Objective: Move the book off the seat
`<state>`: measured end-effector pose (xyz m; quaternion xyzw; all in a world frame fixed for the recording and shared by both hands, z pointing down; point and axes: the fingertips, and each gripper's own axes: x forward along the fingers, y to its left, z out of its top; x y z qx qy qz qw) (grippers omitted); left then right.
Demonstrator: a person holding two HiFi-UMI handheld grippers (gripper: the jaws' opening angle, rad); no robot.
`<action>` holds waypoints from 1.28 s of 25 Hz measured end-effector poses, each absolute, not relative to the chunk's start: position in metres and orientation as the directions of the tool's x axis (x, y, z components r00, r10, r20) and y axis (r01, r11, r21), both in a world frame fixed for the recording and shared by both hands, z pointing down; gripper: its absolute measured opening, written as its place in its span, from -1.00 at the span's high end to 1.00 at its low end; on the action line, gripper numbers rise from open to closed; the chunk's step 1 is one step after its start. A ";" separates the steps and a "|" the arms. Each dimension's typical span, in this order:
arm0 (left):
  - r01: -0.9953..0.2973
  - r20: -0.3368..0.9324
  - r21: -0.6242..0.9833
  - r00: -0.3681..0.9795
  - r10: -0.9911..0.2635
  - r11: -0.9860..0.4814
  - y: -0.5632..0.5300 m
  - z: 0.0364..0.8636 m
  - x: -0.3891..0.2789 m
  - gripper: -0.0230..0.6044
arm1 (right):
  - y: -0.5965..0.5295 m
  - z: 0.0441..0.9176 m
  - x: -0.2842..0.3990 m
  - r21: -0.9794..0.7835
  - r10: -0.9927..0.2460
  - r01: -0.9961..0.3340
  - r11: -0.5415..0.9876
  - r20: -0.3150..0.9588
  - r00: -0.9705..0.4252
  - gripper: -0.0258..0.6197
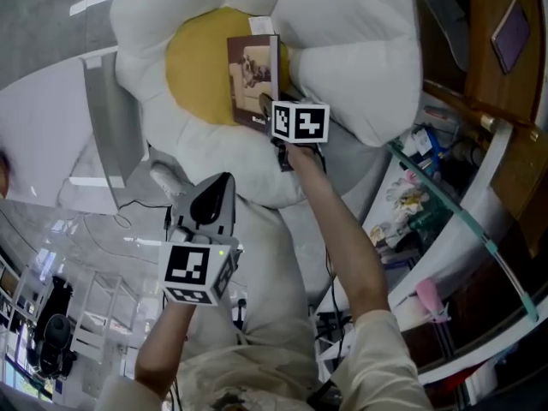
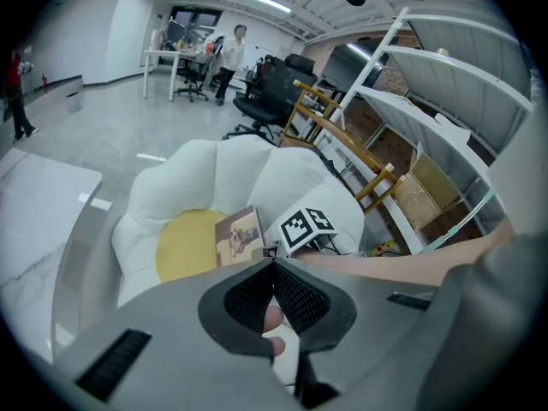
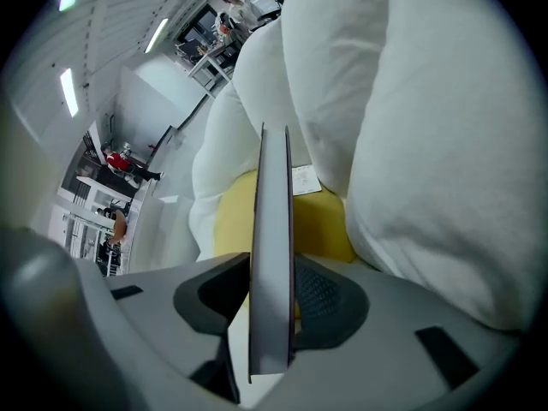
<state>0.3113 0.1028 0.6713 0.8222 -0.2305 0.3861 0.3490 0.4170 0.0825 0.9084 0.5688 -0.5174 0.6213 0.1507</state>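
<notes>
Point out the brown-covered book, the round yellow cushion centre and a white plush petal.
brown-covered book [image 1: 253, 80], head view, front cover.
round yellow cushion centre [image 1: 197, 68], head view, bare fabric.
white plush petal [image 1: 351, 50], head view, its middle.

Right hand-held gripper [image 3: 272, 259] tight on book [image 1: 253, 75], left hand-held gripper [image 2: 274, 264] closed.

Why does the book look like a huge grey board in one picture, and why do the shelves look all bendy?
In the right gripper view the book is edge on and right up against the camera, so it looks huge and a bit soft. In the left gripper view the wide lens bends the shelves and darkens the corners. In the head view the book looks sharp and ordinary.
</notes>
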 end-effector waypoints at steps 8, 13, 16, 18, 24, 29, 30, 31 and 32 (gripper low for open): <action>-0.632 0.791 0.367 0.598 -0.128 -0.683 0.093 0.633 0.289 0.89 | 0.094 0.870 0.403 -0.476 -0.418 -0.765 -0.435 0.859 -0.297 0.45; -0.608 0.777 0.370 0.617 -0.125 -0.703 0.094 0.608 0.281 0.89 | 0.094 0.842 0.396 -0.470 -0.428 -0.762 -0.445 0.859 -0.280 0.45; -0.595 0.771 0.370 0.625 -0.121 -0.713 0.097 0.593 0.275 0.89 | 0.093 0.820 0.393 -0.476 -0.449 -0.756 -0.449 0.852 -0.270 0.45; -0.590 0.770 0.369 0.627 -0.120 -0.718 0.097 0.583 0.269 0.90 | 0.095 0.807 0.390 -0.483 -0.458 -0.749 -0.453 0.847 -0.269 0.45; -0.619 0.768 0.345 0.618 -0.166 -0.706 0.081 0.562 0.240 0.90 | 0.103 0.777 0.383 -0.488 -0.473 -0.742 -0.460 0.842 -0.260 0.45; -0.643 0.764 0.325 0.611 -0.209 -0.693 0.071 0.545 0.218 0.89 | 0.109 0.752 0.377 -0.467 -0.480 -0.755 -0.461 0.846 -0.231 0.45; -0.650 0.760 0.330 0.613 -0.215 -0.685 0.069 0.541 0.214 0.89 | 0.108 0.745 0.377 -0.469 -0.485 -0.754 -0.461 0.844 -0.229 0.46; -0.653 0.758 0.330 0.614 -0.221 -0.681 0.067 0.535 0.210 0.89 | 0.108 0.738 0.375 -0.470 -0.488 -0.753 -0.460 0.843 -0.227 0.46; -0.654 0.756 0.329 0.615 -0.225 -0.681 0.066 0.528 0.206 0.90 | 0.109 0.730 0.372 -0.470 -0.489 -0.753 -0.460 0.842 -0.227 0.45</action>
